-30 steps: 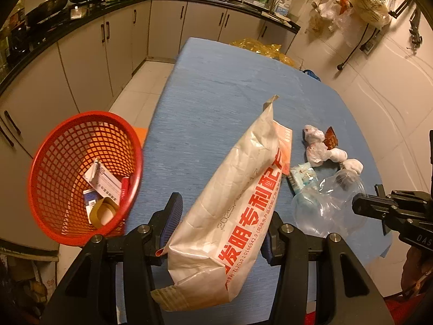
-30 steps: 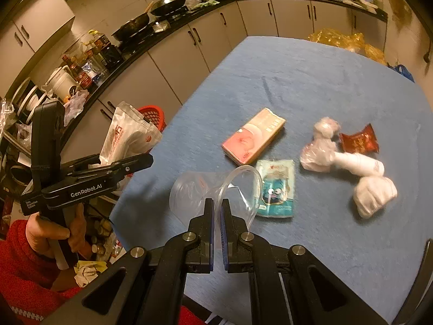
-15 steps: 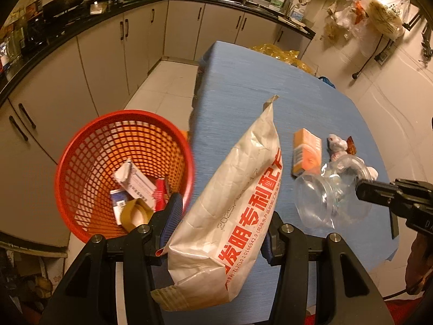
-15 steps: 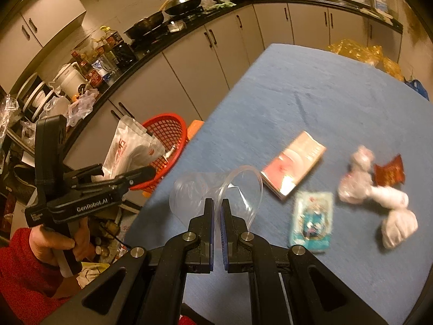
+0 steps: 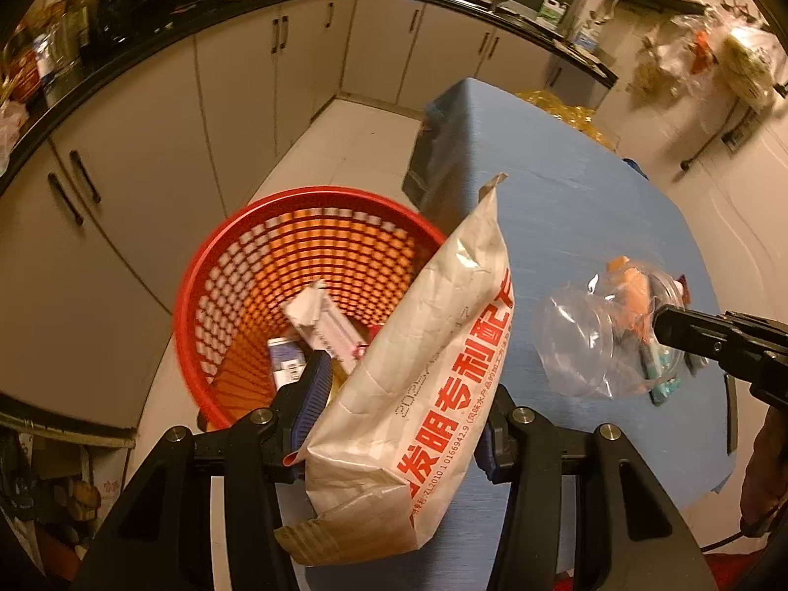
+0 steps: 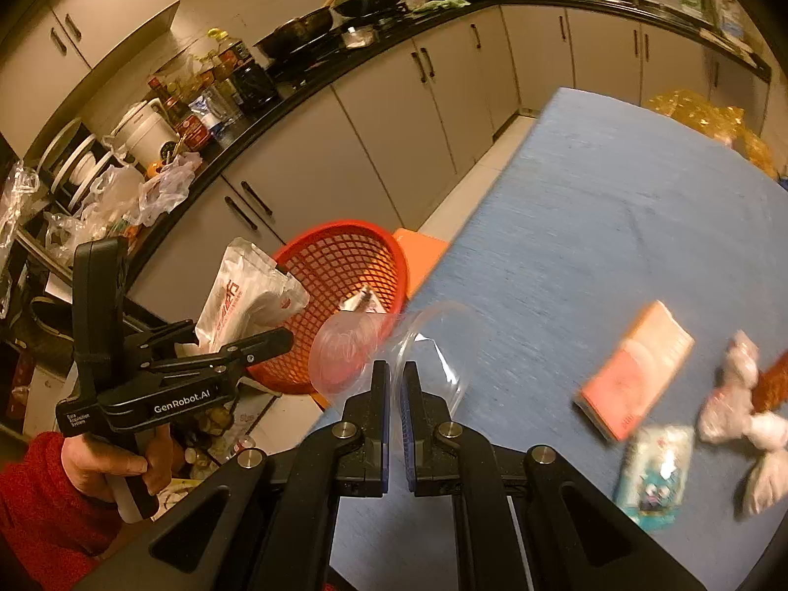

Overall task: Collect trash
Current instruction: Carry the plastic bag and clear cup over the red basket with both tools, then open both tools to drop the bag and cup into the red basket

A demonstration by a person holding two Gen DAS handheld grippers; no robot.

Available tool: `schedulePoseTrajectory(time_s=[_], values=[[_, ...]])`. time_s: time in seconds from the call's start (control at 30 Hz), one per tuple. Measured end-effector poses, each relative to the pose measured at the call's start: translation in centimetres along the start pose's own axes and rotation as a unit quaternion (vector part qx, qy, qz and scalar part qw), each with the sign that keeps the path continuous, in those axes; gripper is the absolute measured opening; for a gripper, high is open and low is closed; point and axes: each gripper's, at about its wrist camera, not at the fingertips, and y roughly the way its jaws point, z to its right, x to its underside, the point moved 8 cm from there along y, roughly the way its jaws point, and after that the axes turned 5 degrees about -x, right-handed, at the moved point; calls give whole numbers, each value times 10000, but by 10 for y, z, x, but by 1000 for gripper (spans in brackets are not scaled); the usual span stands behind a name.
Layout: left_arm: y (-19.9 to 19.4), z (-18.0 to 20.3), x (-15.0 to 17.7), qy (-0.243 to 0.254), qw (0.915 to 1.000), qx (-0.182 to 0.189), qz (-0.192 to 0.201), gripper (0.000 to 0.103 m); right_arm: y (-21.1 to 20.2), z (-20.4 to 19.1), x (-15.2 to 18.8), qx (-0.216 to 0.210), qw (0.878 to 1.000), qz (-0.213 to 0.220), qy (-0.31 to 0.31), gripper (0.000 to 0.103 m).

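My left gripper point(image 5: 401, 394) is shut on a white paper bag point(image 5: 428, 344) with red characters, held tilted over the near side of the red mesh basket point(image 5: 207, 266). Boxes and a tape roll lie inside the basket. My right gripper point(image 6: 395, 374) is shut on the rim of a clear plastic cup point(image 6: 354, 344), at the table's left edge just short of the red mesh basket point(image 6: 340, 226). From the left wrist, the right gripper point(image 5: 689, 335) and the clear plastic cup point(image 5: 576, 344) hang to the right of the bag. In the right wrist view a hand holds the left gripper point(image 6: 236, 332) with the paper bag point(image 6: 246, 300).
The blue table point(image 6: 615, 221) still carries a pink box point(image 6: 635, 369), a teal packet point(image 6: 650, 473), white crumpled wads point(image 6: 738, 418) and a brown wrapper point(image 6: 773, 379). Grey cabinets point(image 5: 147, 157) and a cluttered black counter run along the left. The basket stands on the floor beside the table.
Both grippers have swung left, away from the table's trash and toward the basket. The bag now hangs over the basket, and the cup has reached the table's left edge. Neither grip has altered.
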Motion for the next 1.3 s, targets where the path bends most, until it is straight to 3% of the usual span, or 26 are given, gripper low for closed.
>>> schedulePoseTrajectory(time_s=[0.4, 0.9, 1.07, 1.3], values=[[9, -37, -8, -272, 9996, -115, -24, 49, 50, -30, -35, -7, 9993, -178, -325, 5], [13, -46, -23, -275, 9993, -219, 122, 50, 81, -51, -60, 86, 9976, -245, -645, 5], [13, -49, -29, -379, 9985, -308, 229, 72, 87, -48, -65, 216, 9972, -235, -680, 8], [9, -47, -32, -353, 9976, -484, 336, 76, 79, -41, -65, 225, 9978, -168, -600, 12]])
